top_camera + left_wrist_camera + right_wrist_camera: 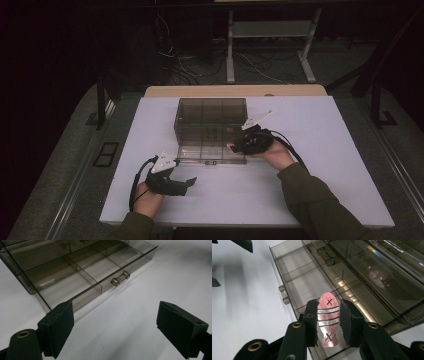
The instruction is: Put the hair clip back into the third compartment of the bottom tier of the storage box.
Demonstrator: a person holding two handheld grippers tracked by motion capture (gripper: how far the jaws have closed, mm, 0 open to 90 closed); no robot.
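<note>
While the pink fish-shaped tag with silver stripes (327, 319) is clamped between the jaws of the right gripper (239, 143), it is held just above the open drawer (75, 280) of the smoky transparent plastic organizer box (210, 119). Its long axis is pointed away from the gripper, toward the compartments. The left gripper (115, 322) is kept apart, empty, beside the drawer front. Two X marks are read on the tag; no other writing is seen.

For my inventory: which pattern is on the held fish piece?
Pink fish piece, silver stripes, two black crosses; right gripper view.
</note>
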